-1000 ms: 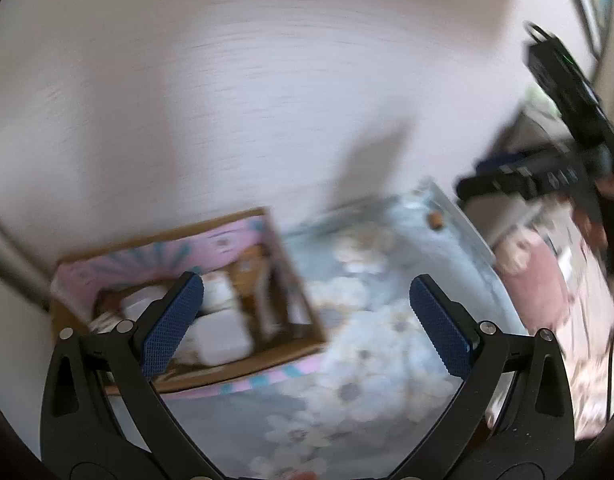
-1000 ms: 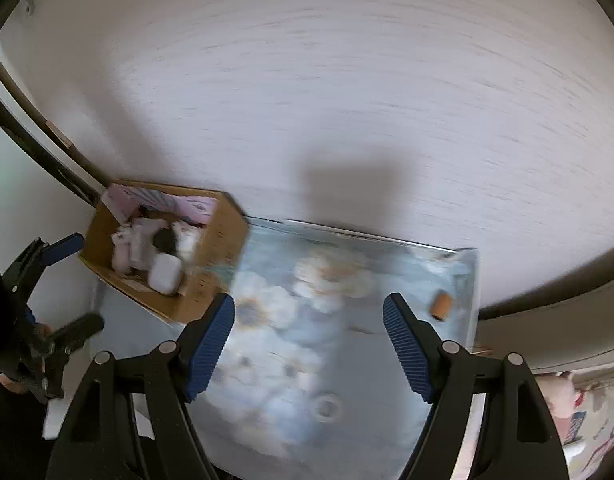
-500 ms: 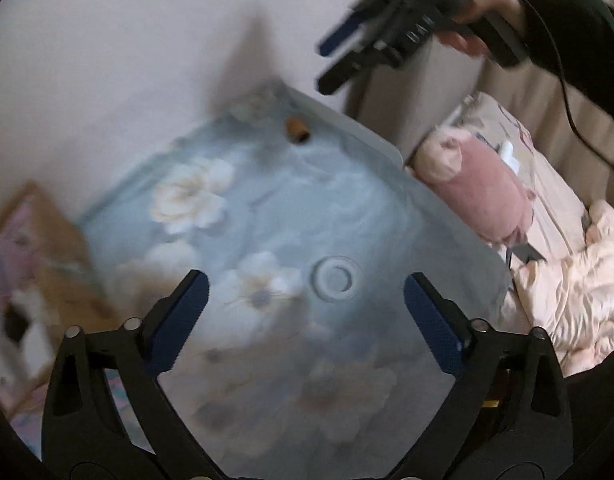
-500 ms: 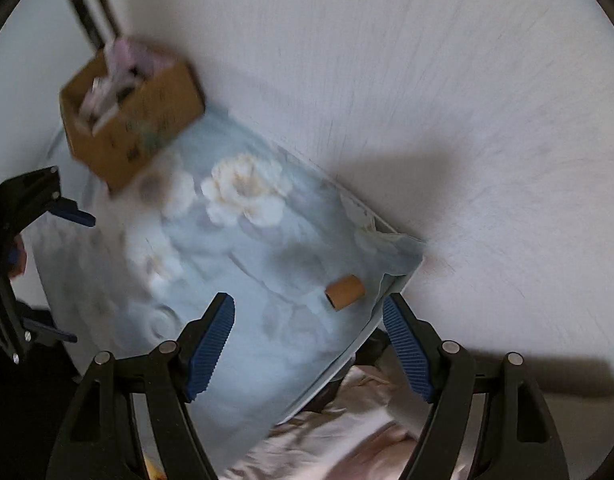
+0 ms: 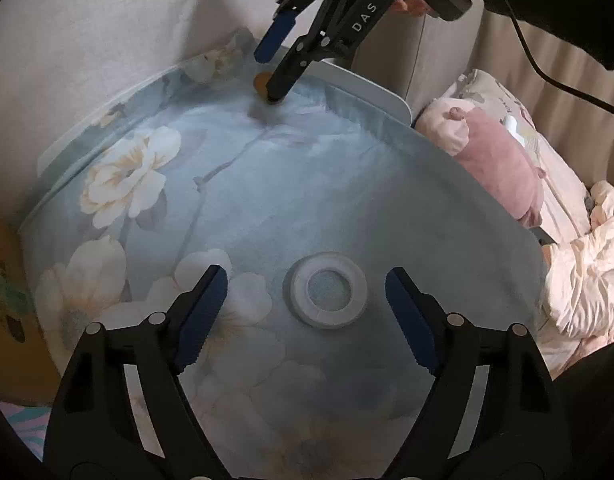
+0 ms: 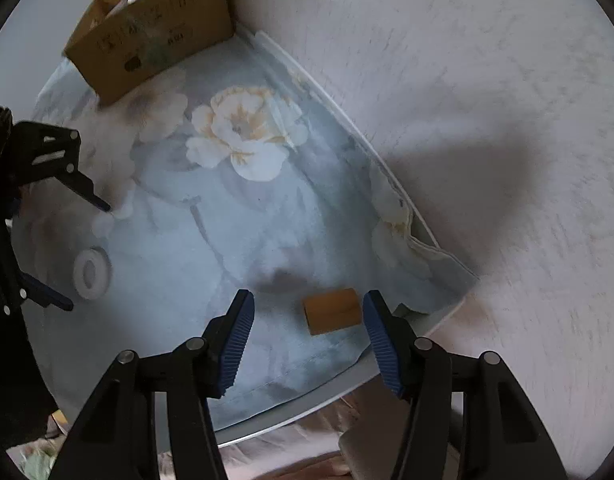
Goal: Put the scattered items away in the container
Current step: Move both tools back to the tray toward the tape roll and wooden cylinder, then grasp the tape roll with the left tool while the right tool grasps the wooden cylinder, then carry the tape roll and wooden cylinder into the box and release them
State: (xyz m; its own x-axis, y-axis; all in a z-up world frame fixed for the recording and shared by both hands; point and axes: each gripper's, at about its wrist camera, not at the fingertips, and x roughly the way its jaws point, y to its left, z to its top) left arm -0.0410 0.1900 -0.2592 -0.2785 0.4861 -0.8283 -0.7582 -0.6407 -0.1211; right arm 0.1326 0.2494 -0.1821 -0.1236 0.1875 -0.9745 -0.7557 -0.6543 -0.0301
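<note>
We see a tabletop (image 5: 371,92) covered by a pale blue cloth (image 5: 291,200) printed with large white flowers; its white edge shows along the far side and at the corner; it stands against a light textured wall (image 6: 447,80). In the right wrist view, a brown cardboard box (image 6: 155,40) sits on the cloth at the far end against the wall, with pale items inside that we cannot identify. The right gripper (image 6: 307,316) has its jaws spread apart, and a small brown cylinder (image 6: 333,311) lies on the cloth between them, near the tabletop corner, just beside the right-hand pad. The left gripper (image 5: 305,300) has its jaws released and wide; a white ring (image 5: 328,295) lies flat on the cloth between its fingertips, untouched. Beyond the tabletop edge, in the left wrist view, we see a bed with a pink plush toy (image 5: 503,160) and pale pink bedding (image 5: 583,276); a dark sleeve (image 5: 547,4) and cable (image 5: 547,68) lead to the right gripper.
</note>
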